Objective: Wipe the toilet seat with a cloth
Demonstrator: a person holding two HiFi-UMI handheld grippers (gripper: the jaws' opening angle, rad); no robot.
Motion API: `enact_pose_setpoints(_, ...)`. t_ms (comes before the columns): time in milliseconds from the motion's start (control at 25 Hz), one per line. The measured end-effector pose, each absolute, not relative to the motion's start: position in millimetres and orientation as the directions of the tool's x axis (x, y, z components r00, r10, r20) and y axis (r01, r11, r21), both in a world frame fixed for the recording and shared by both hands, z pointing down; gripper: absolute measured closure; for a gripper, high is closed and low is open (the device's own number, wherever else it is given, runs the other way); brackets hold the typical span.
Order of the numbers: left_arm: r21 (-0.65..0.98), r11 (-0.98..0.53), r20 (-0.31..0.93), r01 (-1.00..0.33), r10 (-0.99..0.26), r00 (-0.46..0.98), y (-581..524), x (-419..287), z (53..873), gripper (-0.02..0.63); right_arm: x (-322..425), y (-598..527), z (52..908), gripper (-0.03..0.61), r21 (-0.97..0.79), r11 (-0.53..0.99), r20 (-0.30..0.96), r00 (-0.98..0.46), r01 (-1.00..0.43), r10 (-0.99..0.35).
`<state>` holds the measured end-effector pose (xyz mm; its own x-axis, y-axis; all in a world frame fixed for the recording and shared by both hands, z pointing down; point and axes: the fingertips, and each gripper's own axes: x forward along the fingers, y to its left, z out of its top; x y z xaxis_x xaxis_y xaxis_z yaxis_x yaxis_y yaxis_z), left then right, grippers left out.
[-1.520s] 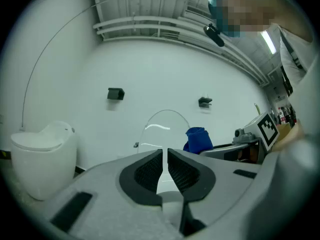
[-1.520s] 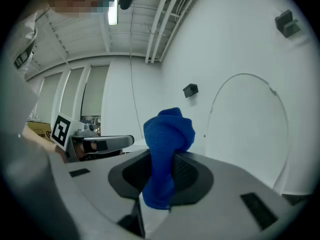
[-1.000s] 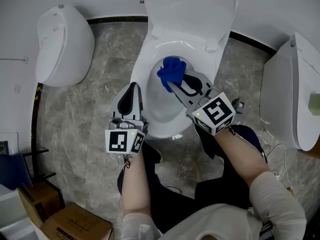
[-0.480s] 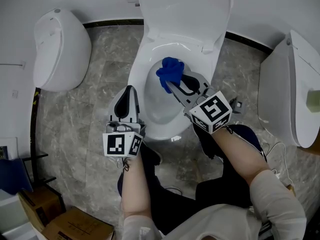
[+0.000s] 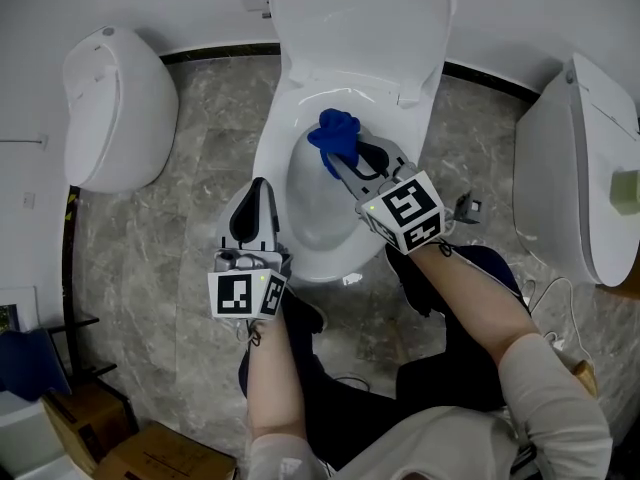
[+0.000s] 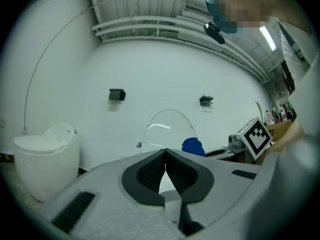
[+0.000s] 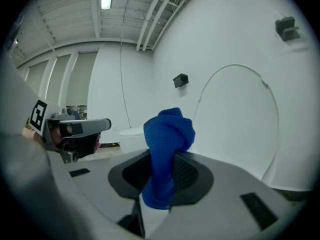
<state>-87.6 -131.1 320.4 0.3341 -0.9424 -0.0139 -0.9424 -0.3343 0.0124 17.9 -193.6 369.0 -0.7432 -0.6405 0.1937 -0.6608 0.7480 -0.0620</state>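
Blue cloth [image 5: 336,134] in right gripper [image 5: 340,164], lid [image 5: 360,18] cropped

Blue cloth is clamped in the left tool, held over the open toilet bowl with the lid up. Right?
Not quite: the right tool clamps the blue cloth, as the right gripper view shows. It is over the open toilet bowl, lid up.
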Motion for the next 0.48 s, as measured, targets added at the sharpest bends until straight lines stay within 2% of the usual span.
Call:
enact_pose_setpoints(240,0.033,-0.339,-0.016,-0.940,-0.941,0.339,-133.2,-86.8,321.2,0.604,32.5,-227.0,390.9,0.488,-0.057,0.665,0.287,-0.650,-0.745,-0.704)
enact_pose_setpoints(480,0.038,-0.347,-0.026,-0.937,-0.938,0.347,-134.9,-83.0,319.7,0.604,36.1,-251.0,412.4,0.488,-0.023,0.643,0.356,-0.608,-0.765,-0.710)
